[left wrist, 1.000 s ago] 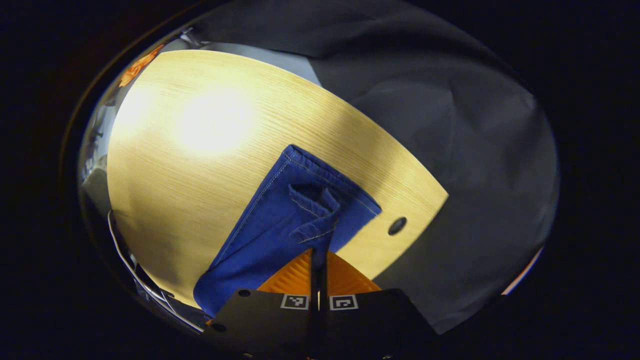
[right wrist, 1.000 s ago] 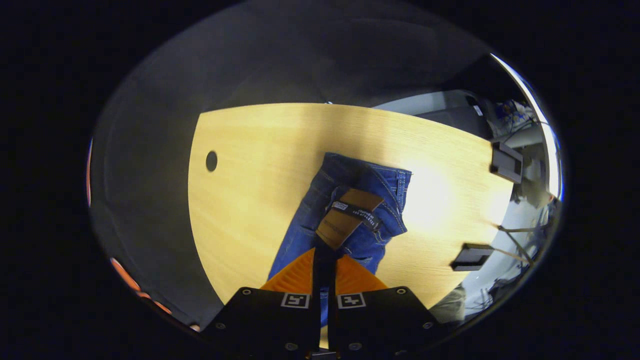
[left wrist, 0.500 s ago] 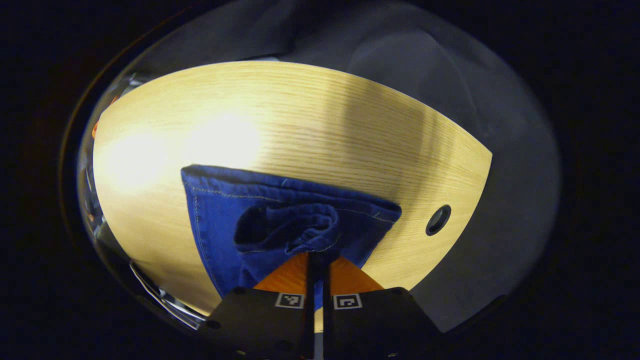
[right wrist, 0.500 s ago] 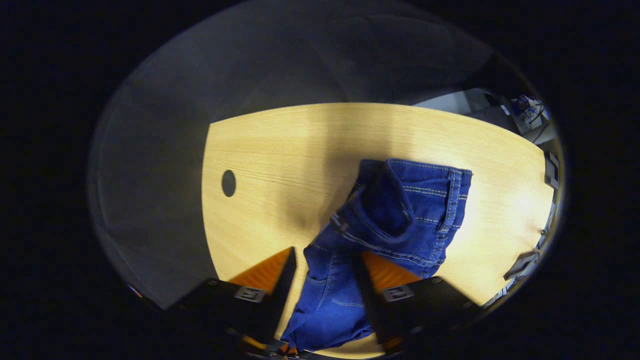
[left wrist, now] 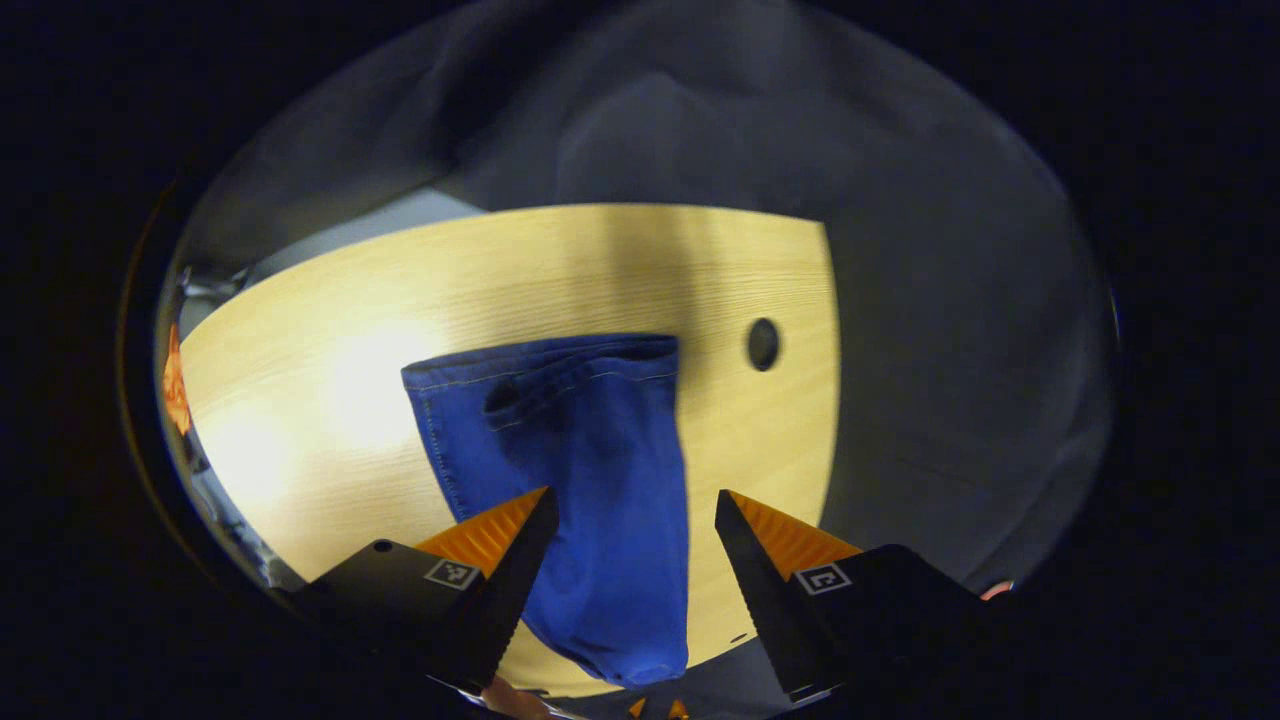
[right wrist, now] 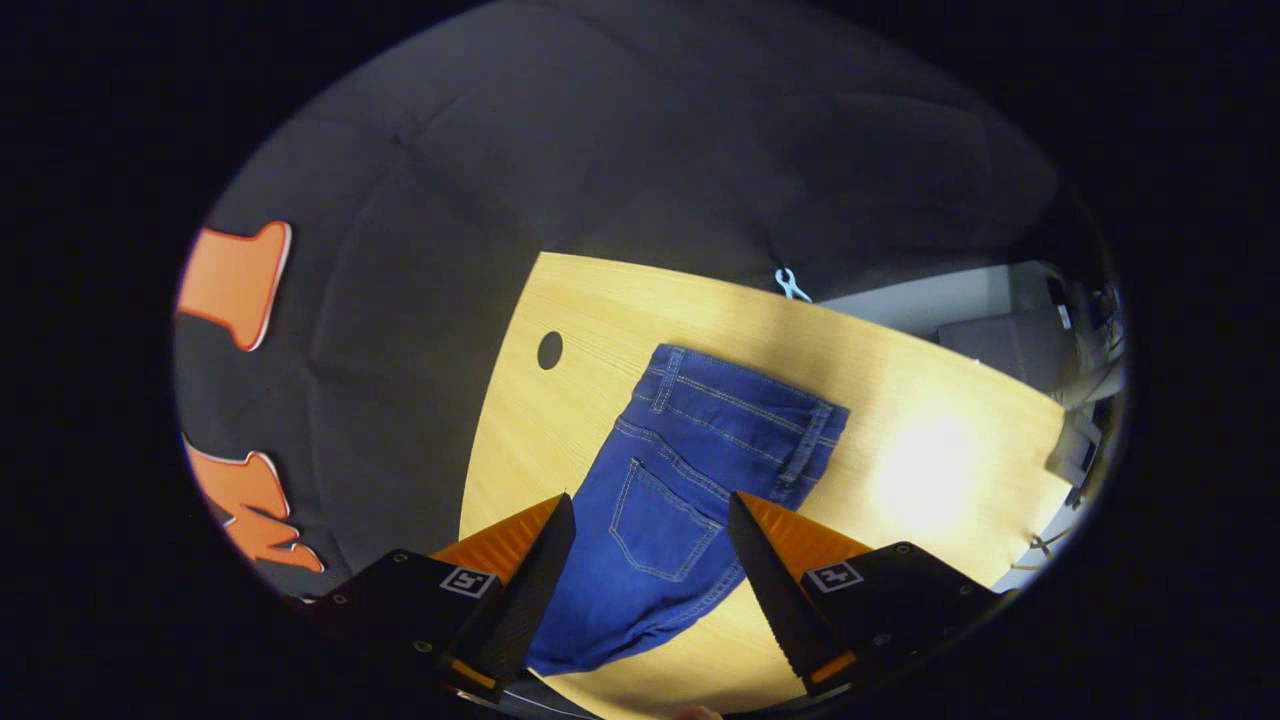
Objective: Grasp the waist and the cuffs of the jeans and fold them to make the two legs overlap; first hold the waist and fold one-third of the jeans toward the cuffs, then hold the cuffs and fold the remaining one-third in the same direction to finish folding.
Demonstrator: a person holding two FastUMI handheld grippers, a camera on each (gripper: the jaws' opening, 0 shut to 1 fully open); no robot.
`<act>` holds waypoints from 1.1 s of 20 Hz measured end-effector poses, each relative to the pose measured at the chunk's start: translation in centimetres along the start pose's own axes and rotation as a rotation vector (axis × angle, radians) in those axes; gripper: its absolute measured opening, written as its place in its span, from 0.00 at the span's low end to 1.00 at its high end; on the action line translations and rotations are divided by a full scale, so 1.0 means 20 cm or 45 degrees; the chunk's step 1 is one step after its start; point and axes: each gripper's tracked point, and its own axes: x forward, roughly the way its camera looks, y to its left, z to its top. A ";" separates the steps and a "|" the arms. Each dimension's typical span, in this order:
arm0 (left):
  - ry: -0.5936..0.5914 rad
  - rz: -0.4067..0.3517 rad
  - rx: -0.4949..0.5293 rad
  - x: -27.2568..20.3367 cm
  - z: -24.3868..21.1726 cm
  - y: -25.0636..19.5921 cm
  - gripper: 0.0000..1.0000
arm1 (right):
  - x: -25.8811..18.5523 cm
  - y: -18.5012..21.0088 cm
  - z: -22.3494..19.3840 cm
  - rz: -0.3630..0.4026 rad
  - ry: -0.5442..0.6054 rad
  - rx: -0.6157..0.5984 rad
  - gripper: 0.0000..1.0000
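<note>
Jeans [left wrist: 575, 470] lie flat on the wooden table [left wrist: 760, 440]. Left gripper view: cuff end [left wrist: 545, 375] points away from the camera, just left of the table's round hole [left wrist: 762, 343]. Left gripper [left wrist: 632, 520] has its fingers spread wide with nothing between them; half a second ago they were pinched on the cuff hem, so the cuffs have just been let go.

Right gripper view: waistband [right wrist: 745, 395] and back pocket [right wrist: 660, 520] face up, waist end right of the same hole [right wrist: 549, 350]. Right gripper [right wrist: 650, 525] is also spread and hanging above the denim, backed off since its release a moment earlier.

Both ends dropped, legs look stacked: leg-overlap step likely done. Next would be regrasping the waist for the first third-fold.
</note>
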 end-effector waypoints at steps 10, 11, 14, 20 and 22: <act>-0.673 -0.457 0.747 -0.39 0.01 -0.12 0.97 | -0.08 -0.45 0.09 0.004 -0.216 -0.361 0.97; -0.728 -0.431 0.832 -0.36 0.00 -0.11 0.98 | -0.06 -0.47 0.09 0.005 -0.224 -0.390 0.96; -0.893 -0.407 0.995 -0.33 0.01 -0.15 0.97 | 0.01 -0.46 0.08 0.096 -0.197 -0.418 0.96; -0.970 -0.370 1.200 -0.35 0.03 -0.18 0.97 | 0.18 -0.49 0.12 0.193 -0.148 -0.241 0.96; -0.928 -0.411 1.200 -0.36 0.03 -0.20 0.97 | 0.25 -0.51 0.15 0.201 -0.150 -0.163 0.96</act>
